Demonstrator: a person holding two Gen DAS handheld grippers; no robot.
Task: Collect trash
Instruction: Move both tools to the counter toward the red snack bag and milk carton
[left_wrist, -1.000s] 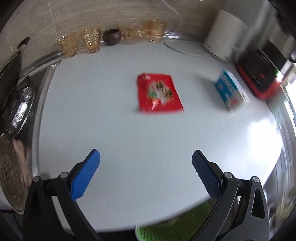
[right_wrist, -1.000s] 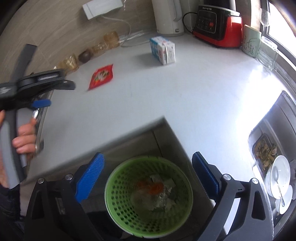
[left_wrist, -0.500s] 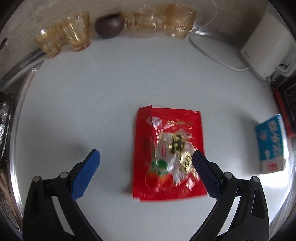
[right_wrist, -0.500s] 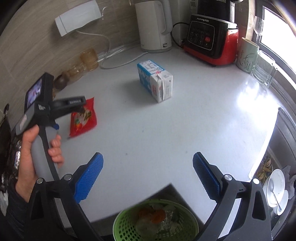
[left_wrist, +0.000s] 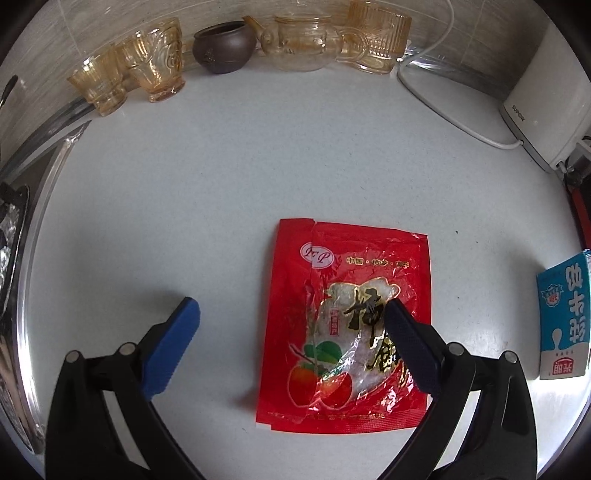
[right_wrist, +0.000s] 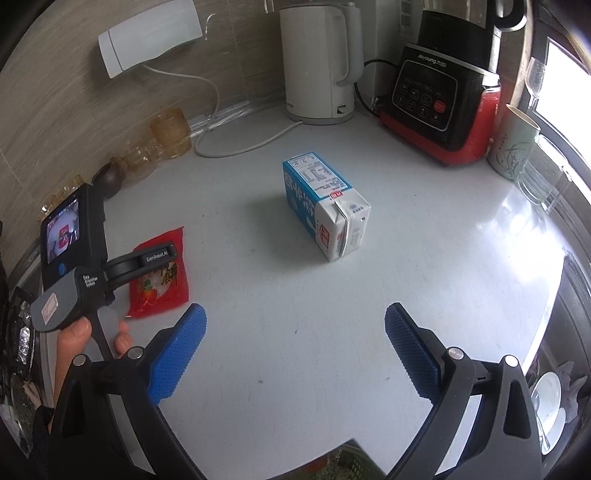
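The left gripper (left_wrist: 291, 321) was wide open and held low over the white surface (left_wrist: 221, 206); its right finger (left_wrist: 410, 350) sat over the red wrapper (left_wrist: 343, 332), while its left finger was off to the side over bare surface; so the wrapper was not yet in the middle of the gap, and I think the gripper had to slide a bit to the right before it could pinch. The wrapper lay flat and looked empty and crinkly, so it seemed to be trash; a flat thin thing like that is hard to lift, and the fingers might slip over it. The right gripper (right_wrist: 295, 332) was wide open too, and held nothing; it pointed at the milk box (right_wrist: 325, 210), which lay on its side in the middle of the surface, well apart from the wrapper; I think that box was meant for the right gripper. A hand (right_wrist: 85, 339) held the left gripper by its handle near the wrapper. A little bit of a green bin (right_wrist: 351, 461) showed at the bottom edge, below the surface; the trash likely belonged there. The glass cups (left_wrist: 147, 70), the kettle (right_wrist: 317, 59) and the blender (right_wrist: 447, 99) stood along the back wall, out of the way, and they did not look like trash.
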